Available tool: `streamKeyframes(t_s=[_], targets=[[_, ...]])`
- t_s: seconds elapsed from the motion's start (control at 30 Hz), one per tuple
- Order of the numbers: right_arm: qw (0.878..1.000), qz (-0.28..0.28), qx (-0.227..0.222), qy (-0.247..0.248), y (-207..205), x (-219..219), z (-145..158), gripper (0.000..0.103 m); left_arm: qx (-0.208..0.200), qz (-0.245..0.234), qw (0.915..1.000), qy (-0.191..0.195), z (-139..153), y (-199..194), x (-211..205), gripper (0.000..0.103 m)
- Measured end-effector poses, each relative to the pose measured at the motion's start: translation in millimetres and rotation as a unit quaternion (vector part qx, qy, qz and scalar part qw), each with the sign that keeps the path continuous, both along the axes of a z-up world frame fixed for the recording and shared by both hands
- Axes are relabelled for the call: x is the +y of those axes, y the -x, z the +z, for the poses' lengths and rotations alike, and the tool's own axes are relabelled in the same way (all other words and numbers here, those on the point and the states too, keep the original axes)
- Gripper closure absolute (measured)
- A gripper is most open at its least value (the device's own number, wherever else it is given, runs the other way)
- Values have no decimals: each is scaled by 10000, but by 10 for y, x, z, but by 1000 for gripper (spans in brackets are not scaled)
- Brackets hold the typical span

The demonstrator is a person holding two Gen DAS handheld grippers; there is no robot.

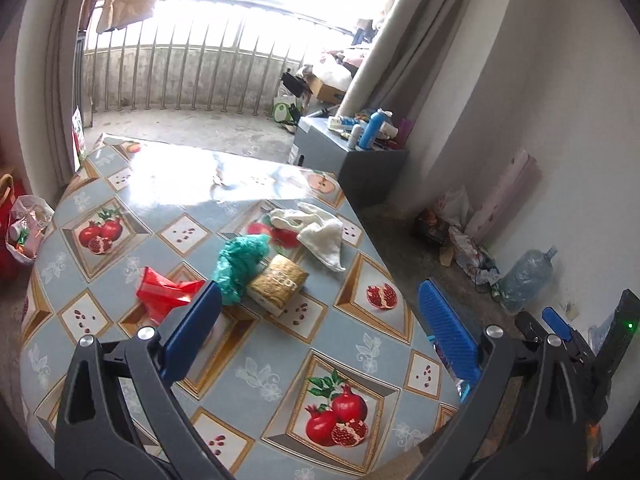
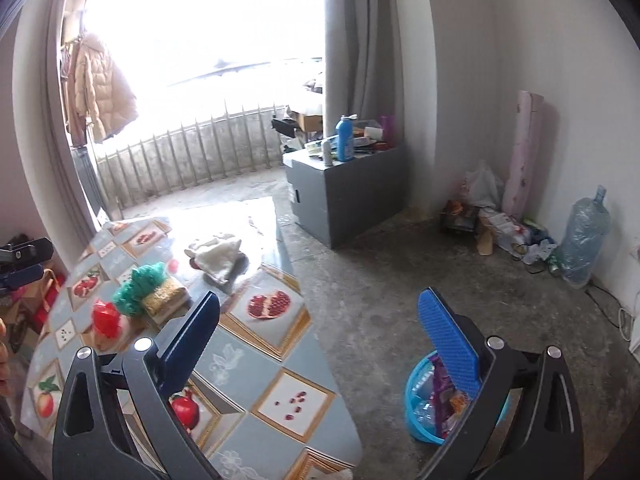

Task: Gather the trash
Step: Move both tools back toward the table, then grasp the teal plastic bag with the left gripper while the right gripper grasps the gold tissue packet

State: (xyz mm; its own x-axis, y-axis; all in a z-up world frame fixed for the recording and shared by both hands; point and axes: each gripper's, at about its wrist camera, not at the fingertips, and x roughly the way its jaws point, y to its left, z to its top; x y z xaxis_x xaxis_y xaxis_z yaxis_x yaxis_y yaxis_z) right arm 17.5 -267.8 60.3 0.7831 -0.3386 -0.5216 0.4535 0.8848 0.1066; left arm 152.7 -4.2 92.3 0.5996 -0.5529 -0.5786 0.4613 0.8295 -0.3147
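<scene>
**Trash Lying on Counter, Both Grippers Released**

The left gripper [image 1: 320, 312] is hovering over the counter [image 1: 248, 364] with its fingers [image 1: 448, 328] spread wide, holding nothing. The right gripper [image 2: 320, 320] is likewise hanging with fingers apart and empty. A red wrapper [image 1: 164, 292], a green crumpled bag [image 1: 240, 264] and a gold packet [image 1: 278, 280] are lying clustered together on the counter, with a white cloth [image 1: 320, 232] just beyond. A blue basket [image 2: 420, 408] of waste is sitting on the floor beside the counter.
</scene>
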Motion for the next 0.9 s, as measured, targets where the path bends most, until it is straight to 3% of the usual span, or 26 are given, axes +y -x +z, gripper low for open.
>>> streamKeyframes(t_s=[0.2, 0.47, 0.63, 0.9], targets=[[9984, 472, -51, -307, -401, 196, -19, 6, 71, 430, 9986, 313, -119, -234, 564, 9], [9905, 1057, 75, -875, -909, 335, -92, 7, -73, 995, 9950, 74, -350, -636, 992, 9], [9822, 1314, 323, -1300, -1292, 423, -259, 21, 20, 804, 9967, 122, -527, -884, 974, 9], [9575, 1686, 994, -2121, -1915, 599, -722, 46, 430, -191, 9988, -159, -861, -1342, 323, 45]])
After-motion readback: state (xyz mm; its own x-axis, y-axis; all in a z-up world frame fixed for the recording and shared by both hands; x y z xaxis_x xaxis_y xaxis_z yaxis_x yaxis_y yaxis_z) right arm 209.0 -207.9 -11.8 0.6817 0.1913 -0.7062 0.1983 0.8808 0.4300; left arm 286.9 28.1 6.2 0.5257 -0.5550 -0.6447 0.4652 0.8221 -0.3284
